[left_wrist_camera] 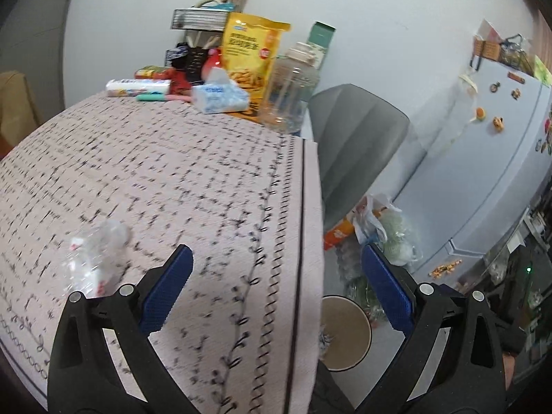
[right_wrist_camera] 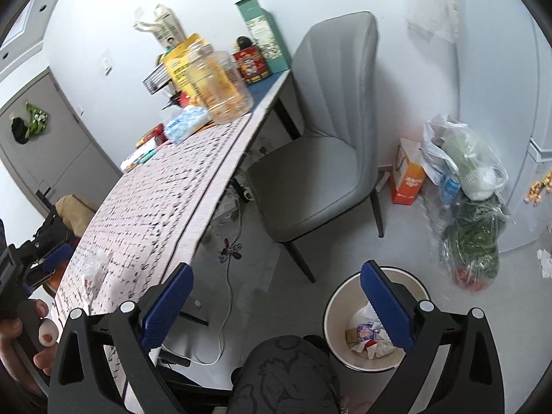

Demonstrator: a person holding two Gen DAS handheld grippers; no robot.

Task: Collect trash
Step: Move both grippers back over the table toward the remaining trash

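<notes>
Both wrist views tilt down, sharing the table (left_wrist_camera: pixel 172 172) edge and bin (right_wrist_camera: pixel 336 314).

This is a lived-in home, most likely a small dining corner beside the kitchen. A table (left_wrist_camera: pixel 179 158) under a patterned cloth stands against a white wall, its far end crowded with a yellow snack bag (left_wrist_camera: pixel 250 57), a tissue pack (left_wrist_camera: pixel 219 98) and a clear plastic jar (left_wrist_camera: pixel 291 89). A grey upholstered chair (right_wrist_camera: pixel 324 158) is drawn up to it. A white fridge (left_wrist_camera: pixel 483 158) carries small magnets, and shopping bags (right_wrist_camera: pixel 465 186) of what look like vegetables sit on the floor near a waste bin (right_wrist_camera: pixel 333 314).
</notes>
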